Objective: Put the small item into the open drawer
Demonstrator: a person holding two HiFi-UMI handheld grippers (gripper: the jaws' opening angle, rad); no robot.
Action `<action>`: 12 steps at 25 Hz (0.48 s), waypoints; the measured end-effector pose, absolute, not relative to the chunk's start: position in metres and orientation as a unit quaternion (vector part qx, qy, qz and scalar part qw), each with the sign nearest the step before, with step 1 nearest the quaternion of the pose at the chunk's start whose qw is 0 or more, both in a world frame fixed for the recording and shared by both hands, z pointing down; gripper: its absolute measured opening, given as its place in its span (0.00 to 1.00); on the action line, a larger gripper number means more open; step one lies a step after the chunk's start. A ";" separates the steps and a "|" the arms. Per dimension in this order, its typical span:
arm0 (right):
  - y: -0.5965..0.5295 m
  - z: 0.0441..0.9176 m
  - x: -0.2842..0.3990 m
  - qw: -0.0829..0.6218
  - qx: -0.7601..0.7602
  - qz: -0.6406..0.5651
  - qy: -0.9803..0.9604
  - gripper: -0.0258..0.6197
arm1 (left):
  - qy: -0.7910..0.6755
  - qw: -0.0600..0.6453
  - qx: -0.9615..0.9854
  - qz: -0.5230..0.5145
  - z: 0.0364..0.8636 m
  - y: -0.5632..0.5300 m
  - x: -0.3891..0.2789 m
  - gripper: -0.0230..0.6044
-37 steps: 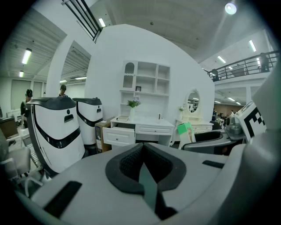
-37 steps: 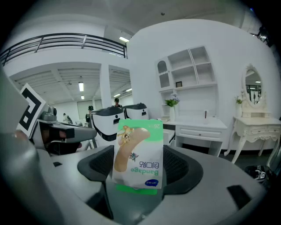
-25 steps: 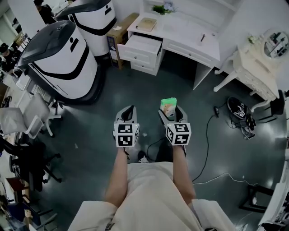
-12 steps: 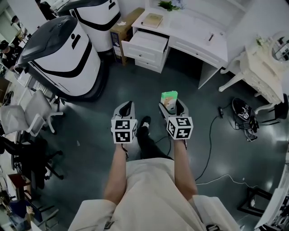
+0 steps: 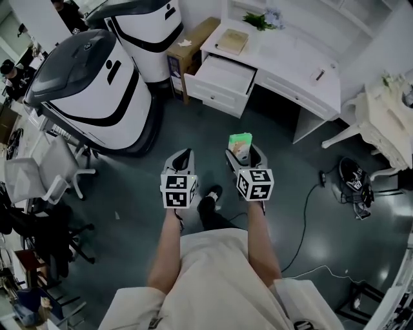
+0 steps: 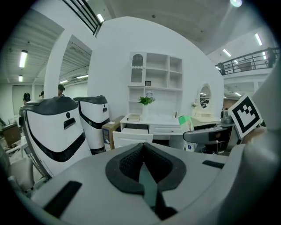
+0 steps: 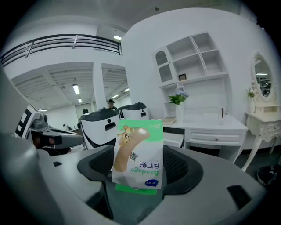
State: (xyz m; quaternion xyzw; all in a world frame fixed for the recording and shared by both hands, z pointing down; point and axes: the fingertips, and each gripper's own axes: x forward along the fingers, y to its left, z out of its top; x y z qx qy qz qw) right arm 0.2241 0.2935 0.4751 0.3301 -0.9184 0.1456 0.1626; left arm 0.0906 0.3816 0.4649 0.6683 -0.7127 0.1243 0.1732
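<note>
Head view: right gripper [image 5: 243, 155] clamps a bandage pack [image 5: 241, 140] above the floor, well short of the open drawer [image 5: 213, 97] under the worktop's [image 5: 284, 55] left end; carrying and release remain; left gripper [image 5: 182, 158] closed, empty.

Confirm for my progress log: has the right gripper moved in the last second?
Yes: right gripper, holding the bandage box, is closer to the open drawer.

Dark glossy floor [image 5: 129, 187] carries everything: two big white-and-black machines [image 5: 90, 84] at left, a cardboard box [image 5: 191, 42] just beside the white desk [image 5: 284, 55], office chairs [image 5: 39, 174] far left, a black cable [image 5: 303, 213] at right. Desk top — book [image 5: 231, 41], plant [image 5: 261, 20], one object [image 5: 318, 75] too small to tell. Left drawer [image 5: 222, 76] stands open.
</note>
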 end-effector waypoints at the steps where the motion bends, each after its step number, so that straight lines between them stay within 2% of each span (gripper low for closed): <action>1: 0.282 0.473 0.215 0.161 0.329 0.145 -0.919 0.61 | -0.711 0.171 0.670 0.125 0.462 0.369 0.083 0.06; 12: 0.147 0.465 0.150 0.137 0.344 0.164 -0.914 0.61 | -0.695 0.151 0.687 0.148 0.448 0.238 0.024 0.06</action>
